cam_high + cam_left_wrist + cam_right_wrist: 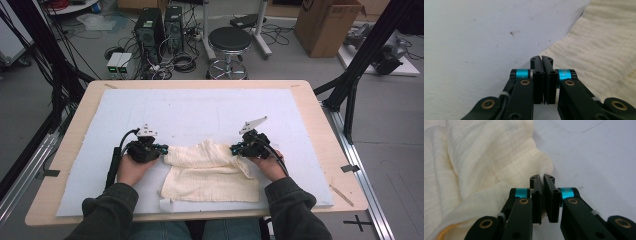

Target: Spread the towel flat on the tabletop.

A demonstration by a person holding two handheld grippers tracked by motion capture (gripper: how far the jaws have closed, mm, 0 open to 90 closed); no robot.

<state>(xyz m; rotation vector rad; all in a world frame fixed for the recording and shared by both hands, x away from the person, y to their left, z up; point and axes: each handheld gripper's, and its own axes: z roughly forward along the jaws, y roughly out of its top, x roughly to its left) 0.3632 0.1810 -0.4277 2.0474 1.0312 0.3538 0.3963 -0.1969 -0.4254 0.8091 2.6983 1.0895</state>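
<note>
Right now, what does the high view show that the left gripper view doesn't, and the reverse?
High view: the whole cloth, the right gripper at its right corner, the stool. Left gripper view: the left gripper close up, jaws shut at the cloth's edge, and dark specks on the mat. Both: cloth, mat, left gripper.

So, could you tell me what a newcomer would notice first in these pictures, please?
The eye lands on the cream cloth, half folded and rumpled, lying near the front of the white mat that covers the wooden table. The left gripper sits at the cloth's left corner and the right gripper at its right corner; the right one's jaws are shut on a pinch of the fabric. Behind the table, a black stool stands among cables.
</note>
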